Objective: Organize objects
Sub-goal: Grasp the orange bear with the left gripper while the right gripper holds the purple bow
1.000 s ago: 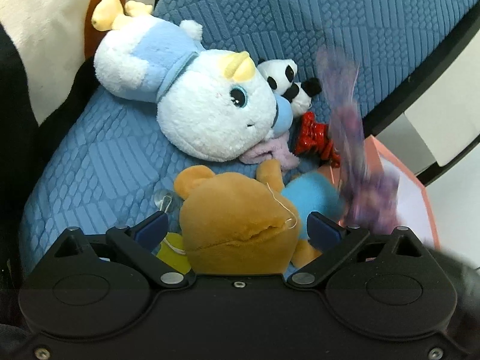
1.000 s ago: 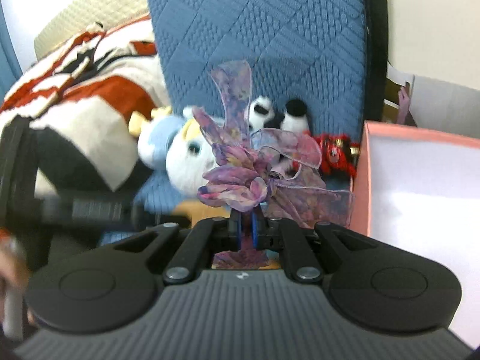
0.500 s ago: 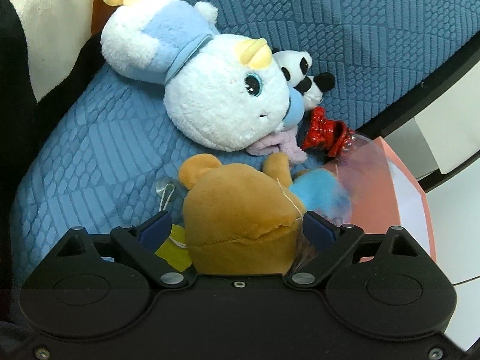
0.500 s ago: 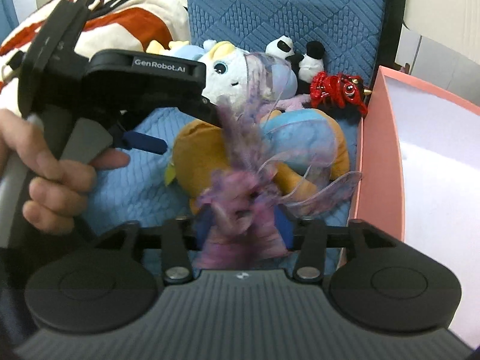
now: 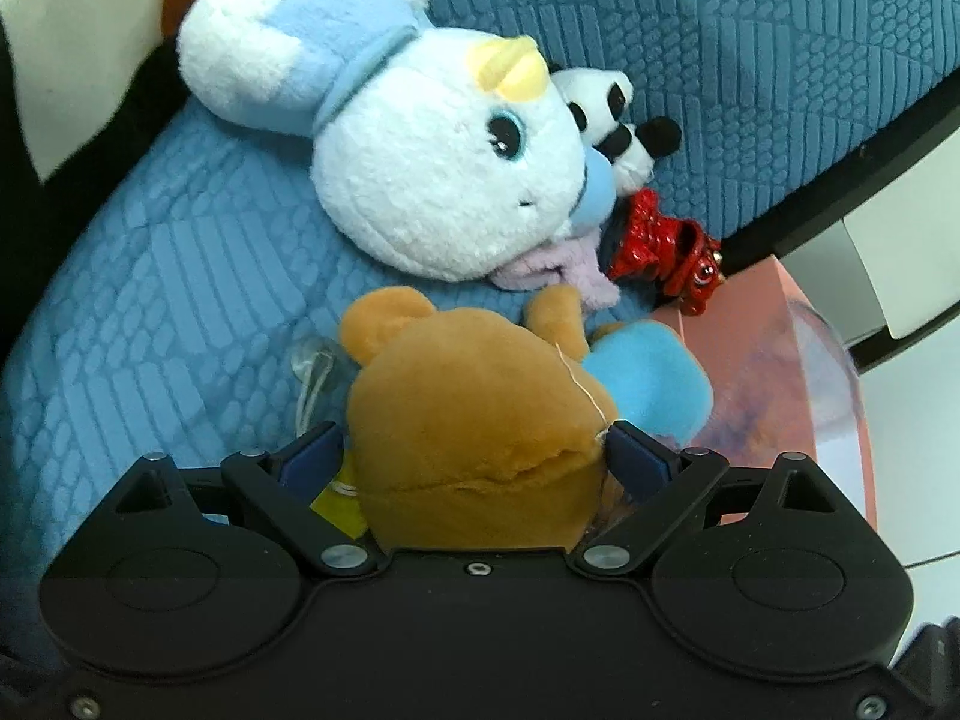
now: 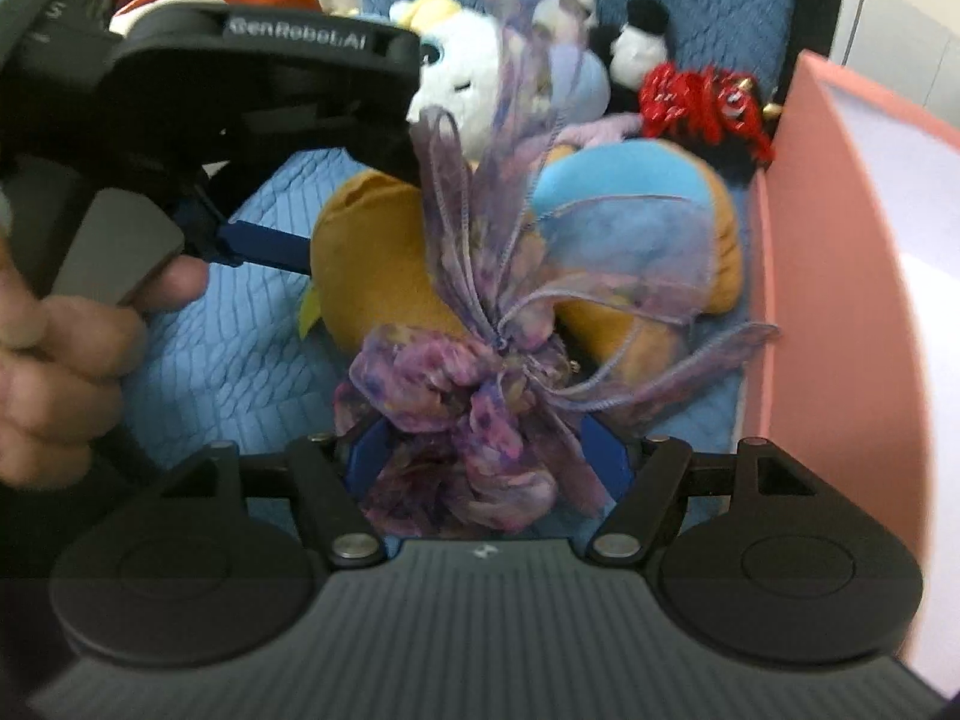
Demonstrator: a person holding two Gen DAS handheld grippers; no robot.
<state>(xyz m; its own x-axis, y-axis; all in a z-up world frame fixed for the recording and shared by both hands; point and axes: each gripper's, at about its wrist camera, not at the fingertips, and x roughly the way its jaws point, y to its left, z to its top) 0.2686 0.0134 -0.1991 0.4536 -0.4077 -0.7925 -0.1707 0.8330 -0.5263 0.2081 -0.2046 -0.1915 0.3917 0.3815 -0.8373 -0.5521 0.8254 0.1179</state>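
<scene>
We see a blue quilted cushion [image 5: 180, 276] — soft toys heaped on it beside a pink box [image 6: 840, 276]. Our left gripper [image 5: 474, 456] clamps the brown bear [image 5: 474, 408]. Our right gripper [image 6: 486, 462] is opening — the purple ribbon bow [image 6: 480, 402] lies loose between its fingers.

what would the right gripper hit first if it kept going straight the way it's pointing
The purple scarf bunched between its opening jaws, then probably the brown bear plush on the blue cushion just beyond; depth is unclear.
</scene>
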